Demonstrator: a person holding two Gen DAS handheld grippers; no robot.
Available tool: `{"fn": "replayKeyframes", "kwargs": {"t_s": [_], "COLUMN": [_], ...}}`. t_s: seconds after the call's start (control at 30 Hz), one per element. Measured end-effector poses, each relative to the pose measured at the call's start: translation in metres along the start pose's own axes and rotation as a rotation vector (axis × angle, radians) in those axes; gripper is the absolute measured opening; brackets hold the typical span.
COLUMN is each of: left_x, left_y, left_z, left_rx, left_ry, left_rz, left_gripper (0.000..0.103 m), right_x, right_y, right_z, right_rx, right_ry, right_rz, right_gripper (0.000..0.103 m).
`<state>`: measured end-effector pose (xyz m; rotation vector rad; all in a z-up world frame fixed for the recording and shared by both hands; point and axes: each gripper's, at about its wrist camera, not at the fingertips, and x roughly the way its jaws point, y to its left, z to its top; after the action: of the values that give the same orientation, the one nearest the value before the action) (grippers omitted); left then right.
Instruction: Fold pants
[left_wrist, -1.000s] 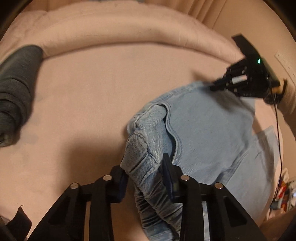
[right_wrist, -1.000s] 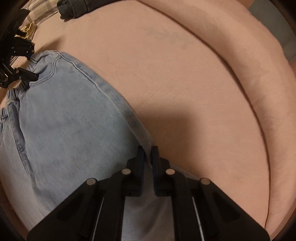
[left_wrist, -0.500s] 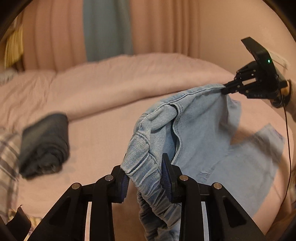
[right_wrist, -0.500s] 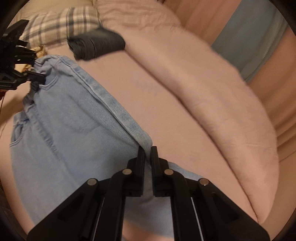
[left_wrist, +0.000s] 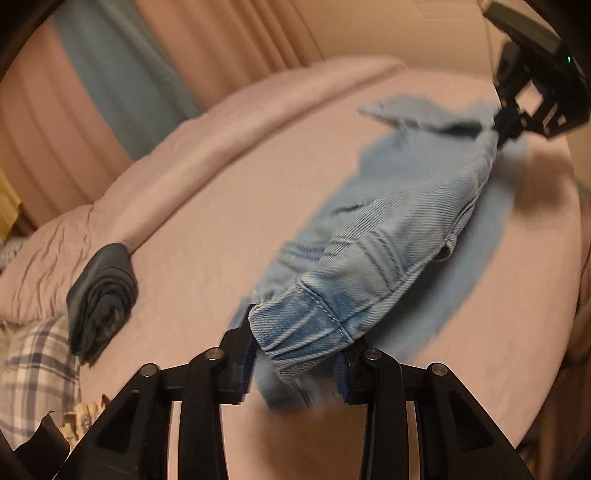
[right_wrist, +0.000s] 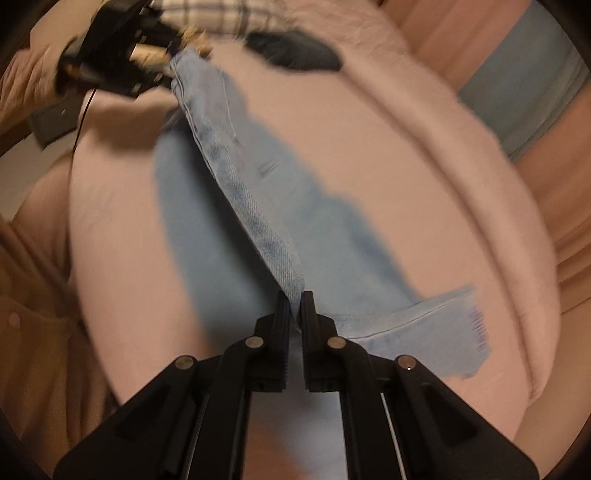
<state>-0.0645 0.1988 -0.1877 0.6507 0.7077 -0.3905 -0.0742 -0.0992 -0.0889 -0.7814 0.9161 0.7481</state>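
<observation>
Light blue denim pants (left_wrist: 388, 236) hang in the air above the pink bed, stretched between my two grippers. My left gripper (left_wrist: 295, 354) is shut on a thick bunched fold of the pants at one end. My right gripper (right_wrist: 294, 306) is shut on a thin edge of the pants (right_wrist: 258, 206) at the other end. In the left wrist view the right gripper (left_wrist: 506, 125) shows at the top right, pinching the denim. In the right wrist view the left gripper (right_wrist: 166, 70) shows at the top left. A frayed leg hem (right_wrist: 461, 325) hangs loose.
A rolled dark garment (left_wrist: 99, 295) lies on the pink bed (left_wrist: 207, 221) near a plaid pillow (left_wrist: 33, 362). A rolled pink duvet (right_wrist: 461, 155) runs along the far side. Pink and blue curtains (left_wrist: 122, 74) hang behind the bed.
Both grippers have lifted the pants higher and pulled them taut between them. The cloth has swung and is blurred. The cameras now look further down onto the bed.
</observation>
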Motion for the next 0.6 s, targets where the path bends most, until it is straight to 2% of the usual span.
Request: {"fn": "replayKeyframes", "kwargs": {"t_s": [0.1, 0.2, 0.27, 0.33, 0.43, 0.47, 0.5, 0.53, 0.6], "left_x": [0.005, -0.004, -0.013, -0.027, -0.05, -0.053, -0.05, -0.046, -0.035], "left_y": [-0.012, -0.007, 0.004, 0.027, 0.044, 0.046, 0.047, 0.047, 0.043], "left_z": [-0.011, -0.025, -0.033, -0.04, -0.04, -0.04, -0.039, -0.04, -0.041], "left_rx": [0.073, 0.047, -0.008, -0.141, -0.313, -0.365, -0.436, -0.472, -0.544], "left_ry": [0.071, 0.123, 0.132, 0.127, 0.037, 0.016, 0.019, 0.026, 0.047], "left_rz": [0.005, -0.012, 0.006, 0.019, -0.054, -0.09, -0.143, -0.162, -0.218], "left_gripper": [0.044, 0.044, 0.044, 0.044, 0.045, 0.055, 0.078, 0.082, 0.083], "right_x": [0.028, 0.049, 0.05, 0.047, 0.032, 0.026, 0.022, 0.02, 0.022], "right_y": [0.024, 0.035, 0.038, 0.031, 0.02, 0.018, 0.019, 0.021, 0.036], "right_z": [-0.011, -0.016, -0.016, -0.013, -0.006, -0.002, 0.002, 0.007, 0.014], "right_rx": [-0.036, -0.041, -0.04, -0.015, 0.052, 0.072, 0.091, 0.104, 0.057], "right_ry": [0.057, 0.107, 0.114, 0.118, 0.075, 0.043, 0.02, -0.002, -0.022], "right_rz": [-0.035, -0.035, -0.032, -0.017, 0.01, 0.033, 0.054, 0.073, 0.072], "right_gripper": [0.007, 0.011, 0.015, 0.016, 0.022, 0.03, 0.036, 0.043, 0.043]}}
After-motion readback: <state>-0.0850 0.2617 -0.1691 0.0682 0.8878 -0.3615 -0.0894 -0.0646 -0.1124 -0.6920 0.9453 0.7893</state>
